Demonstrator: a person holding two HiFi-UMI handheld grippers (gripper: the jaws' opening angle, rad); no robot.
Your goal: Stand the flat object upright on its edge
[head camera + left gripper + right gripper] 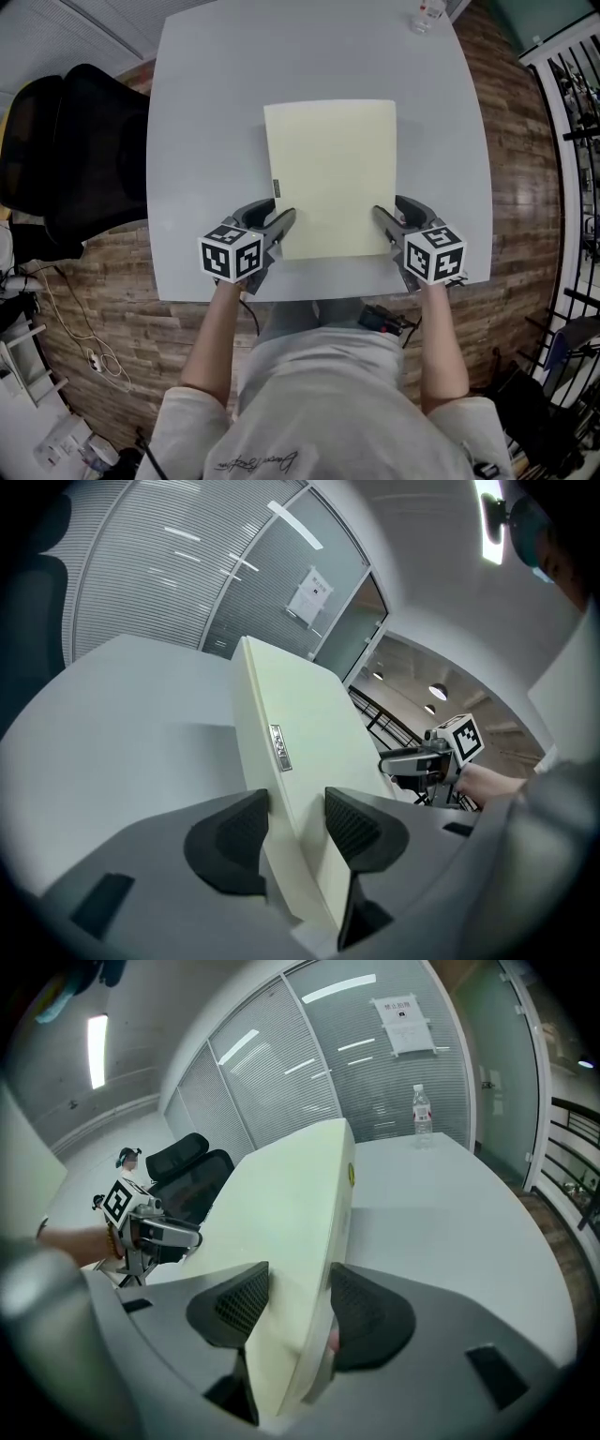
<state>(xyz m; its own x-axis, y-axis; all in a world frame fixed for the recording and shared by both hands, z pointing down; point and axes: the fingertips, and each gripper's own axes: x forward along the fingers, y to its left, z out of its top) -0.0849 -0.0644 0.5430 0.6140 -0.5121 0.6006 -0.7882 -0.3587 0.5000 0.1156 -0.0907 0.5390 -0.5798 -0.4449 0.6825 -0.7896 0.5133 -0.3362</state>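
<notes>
Folder first: the pale yellow folder point(330, 173) lay lengthwise across the middle of the grey table point(206, 141), with its near end caught between my two grippers and its far end pointing toward the water bottle point(427, 14) by the far rim. My left gripper point(281, 211) was clamped on the labelled spine side just short of the near corner, one pad on each face. My right gripper point(387, 208) gripped the opposite long side in the same way. Both sets of fingers stood wide, because the folder's thickness filled them, not because they were free.

From the shadow beneath it in the left gripper view, I judged the near end to be off the table and the folder tilted. Whether the far edge rested on the surface I could not tell.

Raising it into a stand looked like the step in hand, and doing it well seemed to depend on symmetry. Both hands should rise at the same rate so the folder did not twist. The far edge should be kept planted as the pivot, and pressed lightly forward and down so it would not skate across the smooth top. I expected the last part to need care — a thin edge offers little footing, so I would slow near vertical and loosen neither grip until it felt balanced.
</notes>
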